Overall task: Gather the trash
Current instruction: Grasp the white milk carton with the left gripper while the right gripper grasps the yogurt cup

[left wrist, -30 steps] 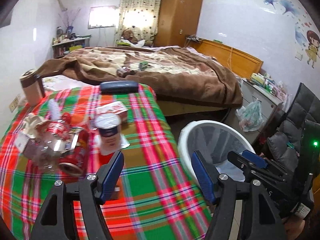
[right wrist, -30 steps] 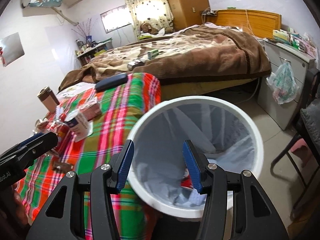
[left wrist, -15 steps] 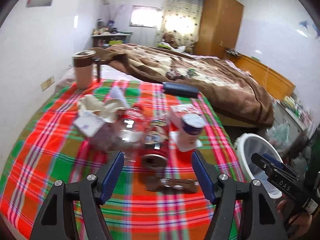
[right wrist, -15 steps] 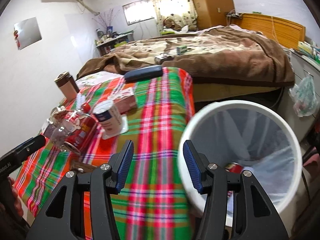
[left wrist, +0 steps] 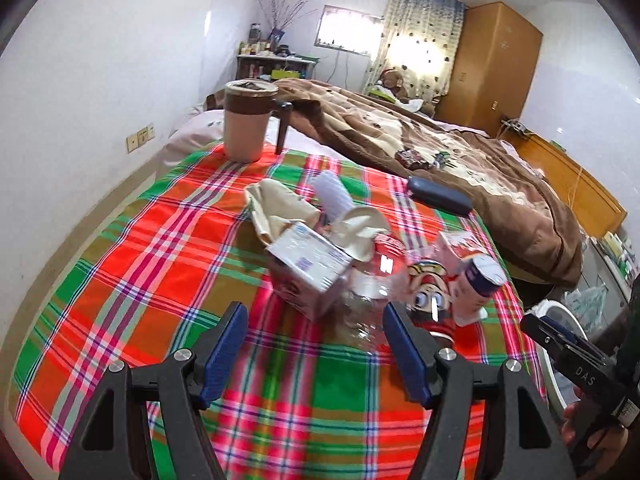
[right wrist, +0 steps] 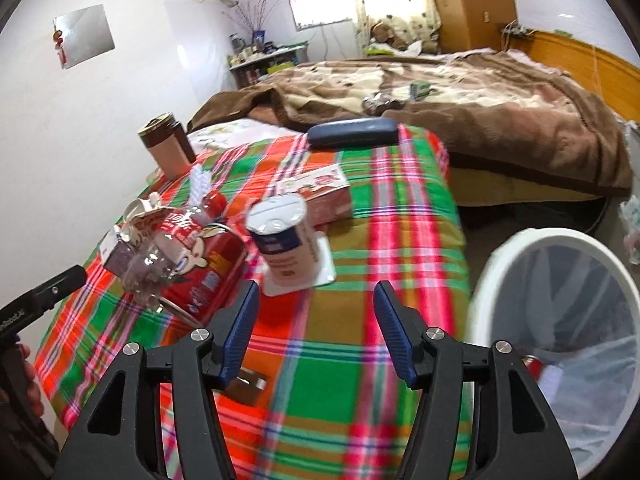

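Note:
A heap of trash lies on the plaid-covered table point(left wrist: 132, 280): a small carton point(left wrist: 308, 264), a clear plastic bottle point(left wrist: 368, 292), a red can point(left wrist: 430, 296) and a white cup point(left wrist: 478, 284). My left gripper point(left wrist: 316, 340) is open and empty, just short of the carton and bottle. My right gripper point(right wrist: 314, 328) is open and empty above the table, near the cup point(right wrist: 280, 236) and the can point(right wrist: 208, 272). The white bin point(right wrist: 560, 320) with a liner stands to its right beside the table.
A brown-lidded mug point(left wrist: 246, 124) and a dark case point(left wrist: 438, 196) sit at the table's far side. A pink box point(right wrist: 320, 188) lies behind the cup. A flat brown packet point(right wrist: 250, 384) lies under the right gripper. A bed with a brown blanket point(right wrist: 460, 92) lies beyond.
Both grippers have swung left, from the bin toward the trash heap. The left one has moved closer to the carton and bottle. Both stay open.

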`<move>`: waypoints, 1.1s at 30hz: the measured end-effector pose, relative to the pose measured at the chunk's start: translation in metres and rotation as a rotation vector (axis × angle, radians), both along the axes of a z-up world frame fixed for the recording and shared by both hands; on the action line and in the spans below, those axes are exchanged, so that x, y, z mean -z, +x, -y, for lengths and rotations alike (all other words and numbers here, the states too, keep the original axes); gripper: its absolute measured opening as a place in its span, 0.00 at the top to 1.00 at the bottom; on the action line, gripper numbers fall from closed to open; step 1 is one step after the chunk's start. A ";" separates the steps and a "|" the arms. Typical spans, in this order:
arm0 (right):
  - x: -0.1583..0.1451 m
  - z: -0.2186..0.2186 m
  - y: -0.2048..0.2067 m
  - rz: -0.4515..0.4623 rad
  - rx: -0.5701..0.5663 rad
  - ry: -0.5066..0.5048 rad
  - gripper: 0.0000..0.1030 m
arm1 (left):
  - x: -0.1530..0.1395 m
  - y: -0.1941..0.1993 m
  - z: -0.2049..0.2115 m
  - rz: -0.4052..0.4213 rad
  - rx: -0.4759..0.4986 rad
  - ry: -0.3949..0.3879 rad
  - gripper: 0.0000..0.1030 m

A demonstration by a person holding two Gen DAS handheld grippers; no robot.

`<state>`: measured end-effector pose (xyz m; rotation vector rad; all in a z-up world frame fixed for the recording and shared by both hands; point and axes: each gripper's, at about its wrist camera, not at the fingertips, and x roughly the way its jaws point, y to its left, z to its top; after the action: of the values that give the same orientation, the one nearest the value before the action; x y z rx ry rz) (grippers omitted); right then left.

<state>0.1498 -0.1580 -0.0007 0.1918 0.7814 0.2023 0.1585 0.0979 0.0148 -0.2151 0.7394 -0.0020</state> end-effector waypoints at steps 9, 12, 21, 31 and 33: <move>0.001 -0.034 0.022 -0.025 -0.077 -0.116 0.41 | 0.009 0.035 -0.020 -0.024 -0.024 -0.056 0.27; 0.006 -0.032 0.031 -0.065 -0.104 -0.114 0.41 | 0.011 0.045 -0.017 -0.029 -0.002 -0.017 0.26; 0.014 -0.027 0.056 -0.118 -0.087 -0.024 0.40 | 0.025 0.064 -0.014 -0.051 0.038 0.036 0.25; 0.022 -0.029 0.058 -0.058 -0.033 -0.036 0.40 | 0.035 0.078 -0.017 -0.045 0.059 0.081 0.25; 0.021 -0.031 0.060 -0.051 -0.042 -0.050 0.40 | 0.038 0.081 -0.020 -0.041 0.059 0.072 0.25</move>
<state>0.2100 -0.1274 -0.0220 0.1333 0.8407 0.2180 0.2397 0.1177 -0.0230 -0.1253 0.7848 -0.0272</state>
